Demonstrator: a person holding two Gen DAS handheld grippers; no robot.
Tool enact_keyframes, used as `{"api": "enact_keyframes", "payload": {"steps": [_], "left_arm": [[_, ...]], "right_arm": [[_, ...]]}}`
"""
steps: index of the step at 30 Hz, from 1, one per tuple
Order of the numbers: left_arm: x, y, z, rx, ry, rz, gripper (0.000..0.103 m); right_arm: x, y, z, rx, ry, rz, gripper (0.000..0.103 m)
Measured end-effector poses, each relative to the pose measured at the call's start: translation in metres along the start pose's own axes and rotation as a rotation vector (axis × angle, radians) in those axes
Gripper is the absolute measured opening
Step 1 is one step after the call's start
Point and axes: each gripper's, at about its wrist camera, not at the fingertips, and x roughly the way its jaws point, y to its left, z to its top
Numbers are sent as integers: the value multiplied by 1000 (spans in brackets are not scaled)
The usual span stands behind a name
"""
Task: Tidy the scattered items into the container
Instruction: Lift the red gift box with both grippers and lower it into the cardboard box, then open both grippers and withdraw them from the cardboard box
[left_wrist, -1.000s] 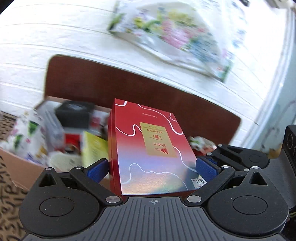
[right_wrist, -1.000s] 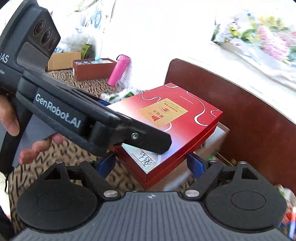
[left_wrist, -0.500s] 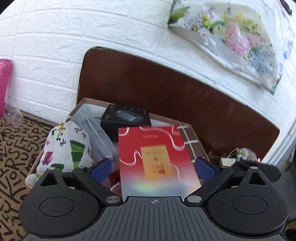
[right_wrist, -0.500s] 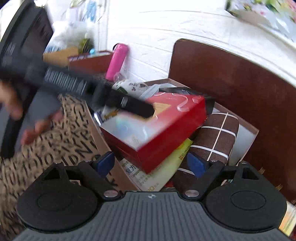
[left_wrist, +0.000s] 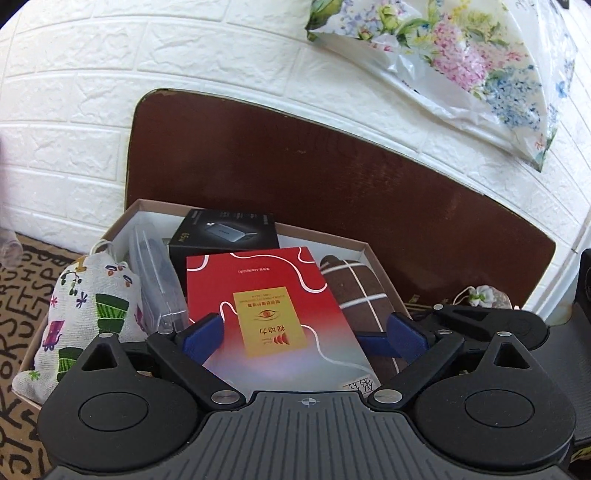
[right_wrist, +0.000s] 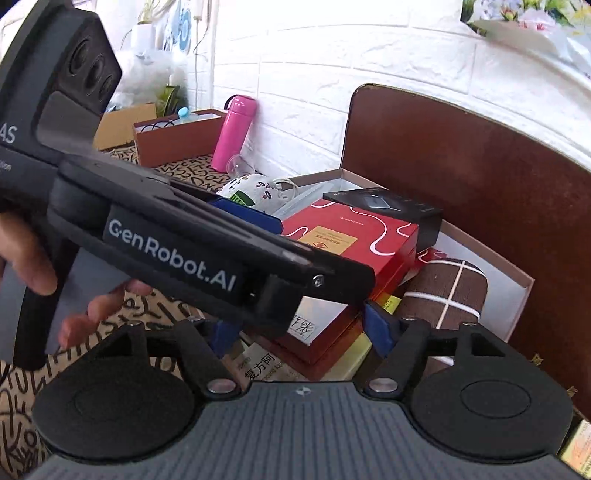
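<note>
The left gripper (left_wrist: 304, 332) has its blue pads spread wider than the red box (left_wrist: 273, 314), which lies low centre on the container's (left_wrist: 364, 251) contents. The right gripper (right_wrist: 301, 330) is also spread and empty. Judging by this, the box is placed; a small pouch (left_wrist: 484, 295) at right remains outside.

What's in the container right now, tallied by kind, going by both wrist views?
Rigid boxes: 3 (red box, black box, yellow box underneath)
Fabric pouches: 1 (printed drawstring bag)
Rolled cloths: 1 (brown checked roll)
Clear plastic packs: 1
Total visible in the container: 6; anything buried deeper can't be told.
</note>
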Motion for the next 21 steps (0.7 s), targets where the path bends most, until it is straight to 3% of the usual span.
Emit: {"api": "enact_keyframes", "payload": {"steps": [6, 10, 13, 16, 21], "left_arm": [[-1, -12, -6, 42, 6, 17, 103], [-4, -21, -13, 60, 10, 43, 103], [-6, -31, -17, 89, 23, 77, 103], [-11, -36, -20, 54, 36, 91, 103], [-30, -45, -31, -31, 47, 56, 103]], "right_arm": [[1, -4, -12, 79, -4, -3, 80], [-9, -6, -18, 119, -58, -56, 103], [-15, -8, -19, 134, -69, -68, 103], [-21, -9, -20, 160, -64, -71, 103], [-46, 0, -27, 210, -121, -77, 103]]}}
